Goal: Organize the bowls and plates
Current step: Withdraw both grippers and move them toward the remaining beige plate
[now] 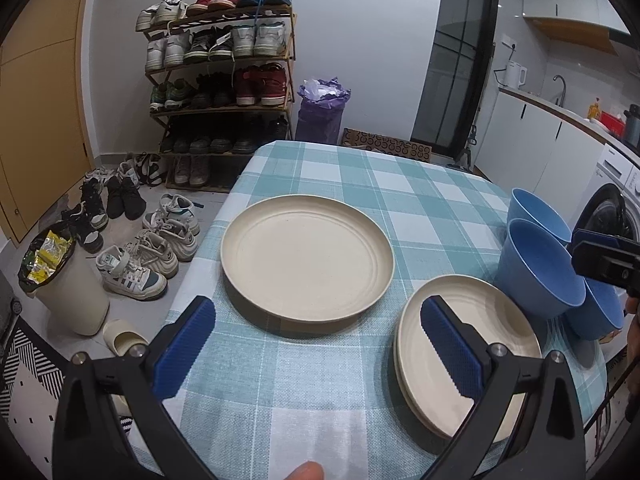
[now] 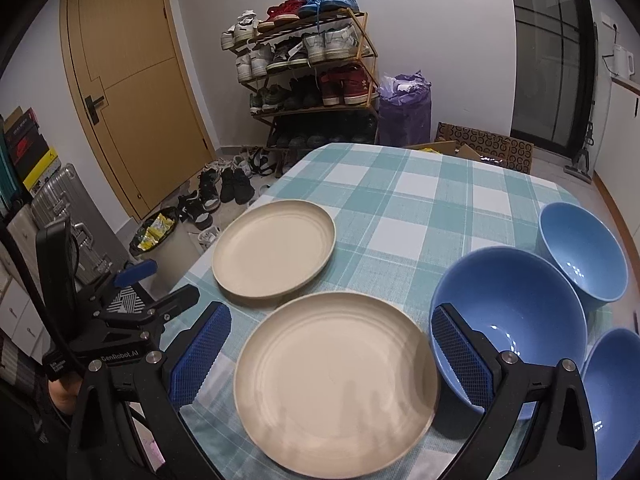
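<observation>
Both sets of jaws are spread wide and holding nothing. The left gripper [image 1: 316,350] hangs over the bench [image 1: 360,176] between a lone cream plate [image 1: 307,258] and a plate stack [image 1: 468,354] to its right. The right gripper [image 2: 332,350] sits above that stack [image 2: 336,384], its right finger [image 2: 464,354] in front of the nearest blue bowl [image 2: 516,304]. Two more bowls [image 2: 582,254] sit beside it, all three bunched at the bench's right edge. Shoe rack [image 1: 220,80] behind.

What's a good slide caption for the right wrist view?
Open right claw above the near cream plate, beside three blue bowls.
</observation>
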`<state>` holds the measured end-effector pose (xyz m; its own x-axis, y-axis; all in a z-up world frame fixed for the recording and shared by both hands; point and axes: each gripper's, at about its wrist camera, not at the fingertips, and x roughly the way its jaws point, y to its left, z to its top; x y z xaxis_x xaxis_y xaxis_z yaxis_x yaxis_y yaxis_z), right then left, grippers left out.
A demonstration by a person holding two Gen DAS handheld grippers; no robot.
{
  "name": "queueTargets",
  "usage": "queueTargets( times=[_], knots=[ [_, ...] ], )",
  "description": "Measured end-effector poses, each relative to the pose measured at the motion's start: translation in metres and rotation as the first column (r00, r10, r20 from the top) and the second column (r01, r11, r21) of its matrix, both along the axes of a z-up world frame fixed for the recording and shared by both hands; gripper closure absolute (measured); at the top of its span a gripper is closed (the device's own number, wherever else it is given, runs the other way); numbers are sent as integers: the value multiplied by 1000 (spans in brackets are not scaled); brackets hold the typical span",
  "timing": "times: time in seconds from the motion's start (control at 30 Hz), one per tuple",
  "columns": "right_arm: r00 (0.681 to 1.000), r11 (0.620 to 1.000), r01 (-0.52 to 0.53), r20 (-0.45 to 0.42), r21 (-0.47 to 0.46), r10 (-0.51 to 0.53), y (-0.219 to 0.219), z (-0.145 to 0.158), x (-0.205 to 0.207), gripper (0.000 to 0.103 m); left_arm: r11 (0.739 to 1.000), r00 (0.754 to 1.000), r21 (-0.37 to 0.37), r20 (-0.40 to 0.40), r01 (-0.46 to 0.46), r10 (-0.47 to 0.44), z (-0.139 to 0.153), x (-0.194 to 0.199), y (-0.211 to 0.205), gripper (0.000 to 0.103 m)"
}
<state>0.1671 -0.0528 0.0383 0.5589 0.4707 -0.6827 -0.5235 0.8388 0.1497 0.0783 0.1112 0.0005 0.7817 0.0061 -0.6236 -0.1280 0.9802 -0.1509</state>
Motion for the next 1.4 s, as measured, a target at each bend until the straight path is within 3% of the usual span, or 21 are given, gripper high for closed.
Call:
queueTargets(
  times=[0.3,0.4,0.63,1.07,1.4],
  knots=[
    [1000,1000,-8,2,18,8,20,10,16,1,997,997,-7,-15,-80,80,-1,0,16,0],
    [1000,1000,-17,-6,9,17,26,13,24,1,995,996,-37,-16,-88,87,-2,1,22,0],
    [1000,1000,-28,-3,-5,28,39,17,45,1,993,993,-29,-39,-110,109,-2,18,33,0],
    [998,1000,10,-69,-26,-12,55,-2,93,1,990,986,-27,-94,-138,135,-13,51,53,0],
    [990,997,-1,-143,-72,-10,74,-33,121,1,988,977,-49,-160,-150,140,-39,77,68,0]
  ],
)
